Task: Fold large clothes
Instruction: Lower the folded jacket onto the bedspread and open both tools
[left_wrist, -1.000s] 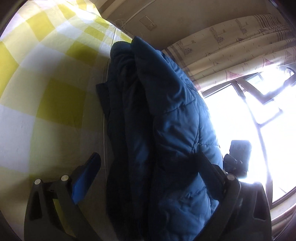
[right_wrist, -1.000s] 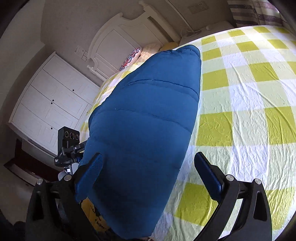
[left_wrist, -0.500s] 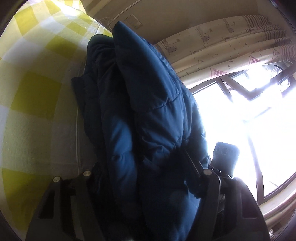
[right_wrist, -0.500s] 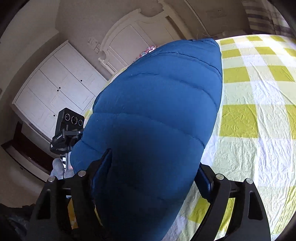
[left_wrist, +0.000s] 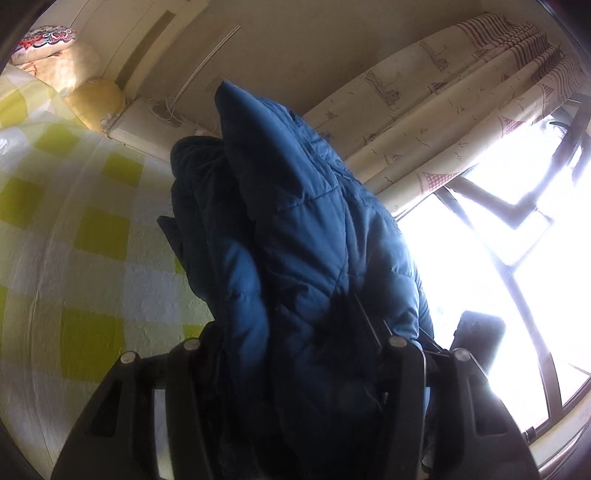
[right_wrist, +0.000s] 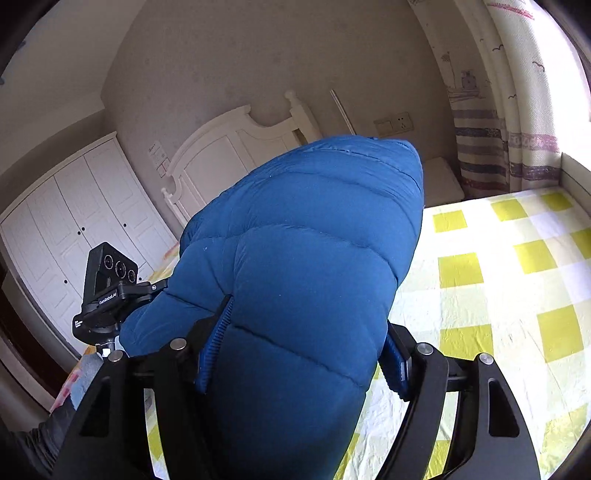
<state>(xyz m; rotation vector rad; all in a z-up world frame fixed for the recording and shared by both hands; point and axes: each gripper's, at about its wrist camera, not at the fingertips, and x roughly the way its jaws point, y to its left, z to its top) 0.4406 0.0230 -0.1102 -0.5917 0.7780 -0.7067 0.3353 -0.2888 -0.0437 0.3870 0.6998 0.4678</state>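
A blue quilted puffer jacket (left_wrist: 295, 236) fills the middle of both views. My left gripper (left_wrist: 295, 354) is shut on its folded edge, and the jacket hides the fingertips. My right gripper (right_wrist: 303, 343) is shut on the jacket (right_wrist: 306, 240), with its blue pads (right_wrist: 214, 347) pressed into the padding on both sides. The jacket is lifted off the bed and stretches away from each gripper. The left gripper's camera head (right_wrist: 109, 284) shows at the jacket's left side in the right wrist view.
A yellow and white checked bed sheet (right_wrist: 498, 295) lies below the jacket, also in the left wrist view (left_wrist: 74, 240). A white headboard (right_wrist: 236, 147), white wardrobe (right_wrist: 62, 221), pillows (left_wrist: 55, 59), a patterned curtain (left_wrist: 443, 110) and a bright window (left_wrist: 498, 258) surround the bed.
Both grippers closed from open onto the jacket and raised it. The views tilted up, so the wall, headboard and curtain now show above the bed.
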